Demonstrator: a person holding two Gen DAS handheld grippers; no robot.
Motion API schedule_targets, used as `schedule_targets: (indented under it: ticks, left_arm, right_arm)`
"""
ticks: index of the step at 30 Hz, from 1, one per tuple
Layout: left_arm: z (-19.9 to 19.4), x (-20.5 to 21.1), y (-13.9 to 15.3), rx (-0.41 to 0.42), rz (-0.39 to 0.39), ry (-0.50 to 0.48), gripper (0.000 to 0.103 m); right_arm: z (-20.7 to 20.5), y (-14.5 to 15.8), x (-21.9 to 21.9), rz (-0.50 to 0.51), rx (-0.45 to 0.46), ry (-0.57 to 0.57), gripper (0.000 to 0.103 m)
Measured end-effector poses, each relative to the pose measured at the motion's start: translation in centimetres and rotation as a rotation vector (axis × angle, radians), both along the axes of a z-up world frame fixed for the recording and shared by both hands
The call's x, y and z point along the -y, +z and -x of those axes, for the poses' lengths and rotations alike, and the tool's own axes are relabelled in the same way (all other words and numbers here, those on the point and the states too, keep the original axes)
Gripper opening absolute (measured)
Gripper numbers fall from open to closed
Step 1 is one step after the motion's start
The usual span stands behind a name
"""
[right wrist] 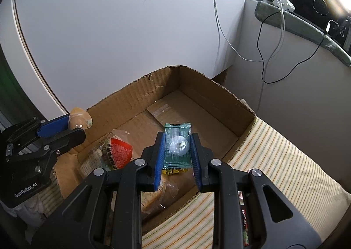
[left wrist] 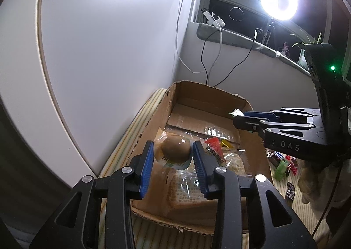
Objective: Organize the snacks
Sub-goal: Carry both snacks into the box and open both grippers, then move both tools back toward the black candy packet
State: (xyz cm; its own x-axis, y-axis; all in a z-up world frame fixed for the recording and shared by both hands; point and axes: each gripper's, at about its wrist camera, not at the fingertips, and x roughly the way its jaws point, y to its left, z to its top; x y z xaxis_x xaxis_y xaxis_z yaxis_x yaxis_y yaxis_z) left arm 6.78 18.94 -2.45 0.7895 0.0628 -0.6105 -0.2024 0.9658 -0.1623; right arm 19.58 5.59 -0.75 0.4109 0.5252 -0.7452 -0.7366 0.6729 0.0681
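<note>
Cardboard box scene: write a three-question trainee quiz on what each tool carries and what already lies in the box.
1. True or false: the left tool is shut on a brown egg pack.
2. The right tool grips which item? A) red-topped packet B) green candy wrapper C) chocolate bar
3. Fill in: both tools are held above the open ____.

Key
1. True; the sealed egg sits between the blue pads.
2. B; the green candy wrapper has a white round sweet inside. The red-topped packet lies in the box.
3. cardboard box, on the striped cloth.
</note>
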Motion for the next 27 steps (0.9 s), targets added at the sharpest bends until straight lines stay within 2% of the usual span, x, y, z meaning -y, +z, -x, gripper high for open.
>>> schedule_targets:
  ticks: [3, 4, 5, 7, 8, 11, 14, 27]
  left_arm:
    - [0.1, 0.0, 0.1, 0.0, -0.001, 0.001, 0.038]
    - [0.0, 0.0, 0.2, 0.0, -0.002, 0.002, 0.042]
    - [0.1, 0.1, 0.3, 0.001, -0.003, 0.003, 0.045]
    - [0.2, 0.1, 0.4, 0.007, -0.004, 0.005, 0.05]
    - [0.3, 0.2, 0.5, 0.008, -0.005, 0.005, 0.05]
    - [0.5, 0.3, 0.8, 0.013, -0.007, 0.007, 0.05]
    - [0.9, 0.4, 1.2, 0.023, -0.007, 0.006, 0.05]
    - [2.6, 2.7, 2.7, 0.061, 0.002, -0.036, 0.05]
  right_arm:
    - [0.1, 0.1, -0.1, -0.001, 0.007, 0.006, 0.024]
    - [0.2, 0.2, 0.0, -0.001, 0.009, 0.006, 0.026]
    - [0.3, 0.3, 0.0, 0.0, 0.014, 0.006, 0.031]
    - [0.5, 0.5, 0.2, -0.002, 0.029, 0.004, 0.064]
    - [0.6, 0.7, 0.3, -0.006, 0.039, 0.001, 0.068]
    - [0.8, 1.1, 0.7, -0.012, 0.052, -0.007, 0.071]
    - [1.0, 1.5, 1.1, -0.015, 0.06, -0.013, 0.081]
    - [2.9, 3.9, 5.4, -0.052, 0.098, -0.053, 0.084]
